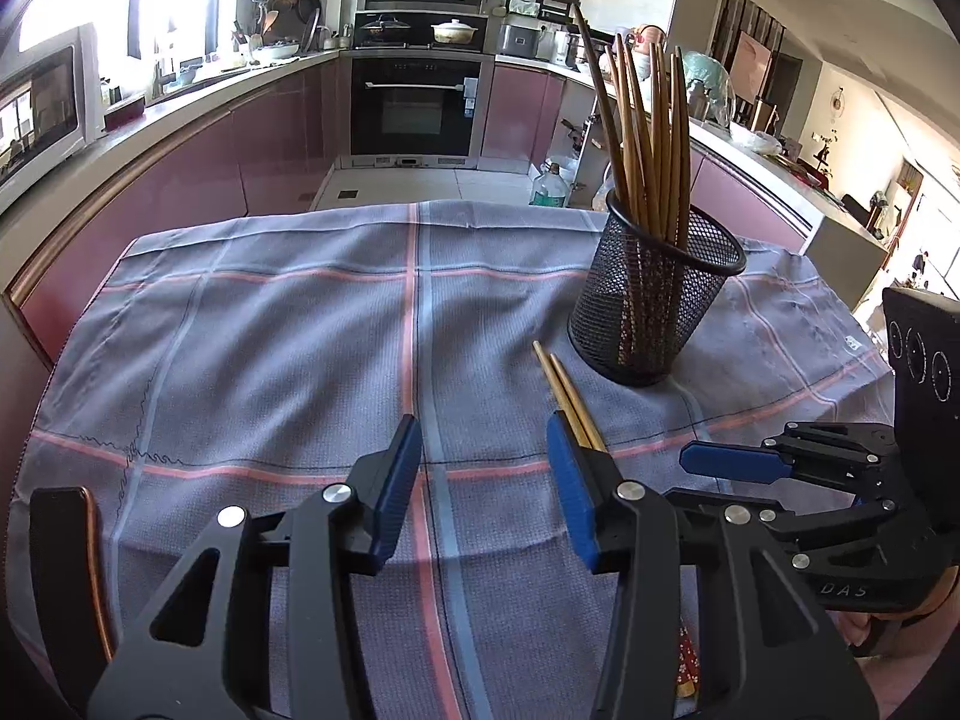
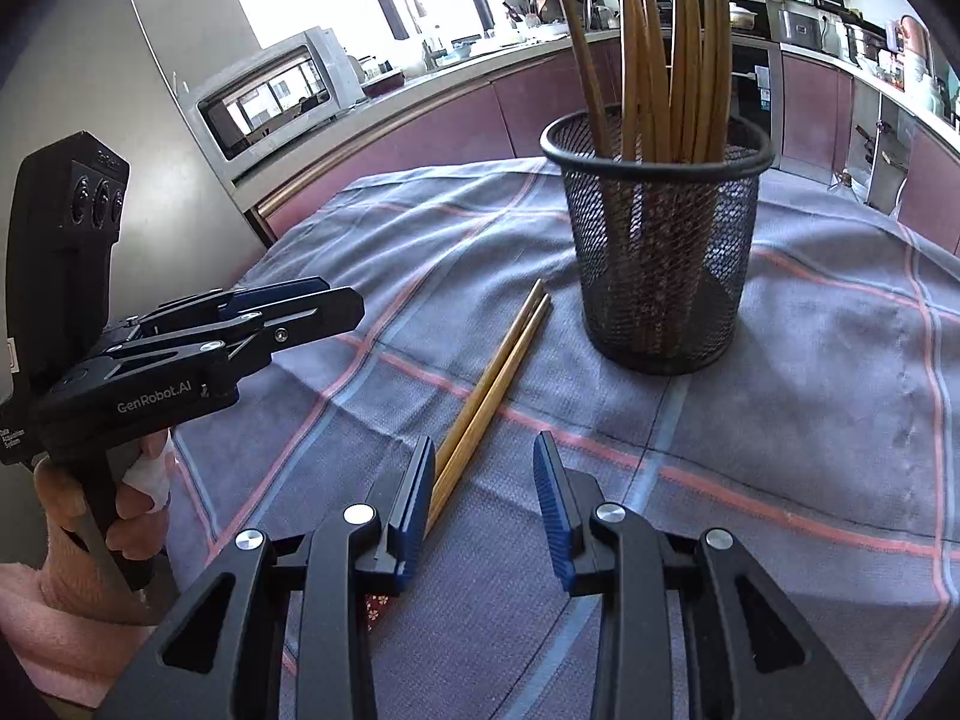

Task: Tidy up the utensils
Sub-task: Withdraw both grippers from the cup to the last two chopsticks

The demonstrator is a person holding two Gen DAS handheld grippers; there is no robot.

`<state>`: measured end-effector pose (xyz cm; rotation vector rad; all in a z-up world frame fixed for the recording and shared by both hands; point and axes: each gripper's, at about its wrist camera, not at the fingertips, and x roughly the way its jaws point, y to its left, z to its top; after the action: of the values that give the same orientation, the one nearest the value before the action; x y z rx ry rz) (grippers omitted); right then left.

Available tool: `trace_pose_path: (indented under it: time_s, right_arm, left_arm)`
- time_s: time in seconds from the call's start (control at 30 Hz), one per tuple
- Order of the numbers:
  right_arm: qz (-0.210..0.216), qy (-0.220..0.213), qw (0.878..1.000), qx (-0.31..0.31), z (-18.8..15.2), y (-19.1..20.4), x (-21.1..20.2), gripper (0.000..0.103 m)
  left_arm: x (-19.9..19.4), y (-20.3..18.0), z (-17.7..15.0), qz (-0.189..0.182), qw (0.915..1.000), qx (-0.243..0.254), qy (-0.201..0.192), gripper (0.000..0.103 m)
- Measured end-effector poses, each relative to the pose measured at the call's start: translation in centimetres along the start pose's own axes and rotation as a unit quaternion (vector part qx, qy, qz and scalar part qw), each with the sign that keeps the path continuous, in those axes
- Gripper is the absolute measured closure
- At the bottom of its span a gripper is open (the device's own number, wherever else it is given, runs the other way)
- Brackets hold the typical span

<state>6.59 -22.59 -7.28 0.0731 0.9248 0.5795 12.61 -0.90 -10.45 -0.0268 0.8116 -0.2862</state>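
Bamboo chopsticks (image 2: 492, 384) lie flat, tips toward mesh holder (image 2: 657, 240).

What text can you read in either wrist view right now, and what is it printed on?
"GenRobot.AI": side of the left gripper body, seen from the right wrist.
"DAS": body of the right gripper, seen from the left wrist; possibly only part of a word.
Small white lettering at the left gripper's rear edge: roughly "Data Acquisition System", too small to be sure.
Sticker on the oven door: too small to read.
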Motion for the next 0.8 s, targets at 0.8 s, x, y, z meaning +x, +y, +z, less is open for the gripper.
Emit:
trace_pose_path:
  time_s: [0.8]
  right_arm:
    - [-0.029, 0.022, 0.999, -0.008, -1.3, 0.5, 1.2, 0.079]
  left_arm:
    - [2.1, -2.4, -1.1, -0.024, 0.9986, 0.036, 0.031, 0.056]
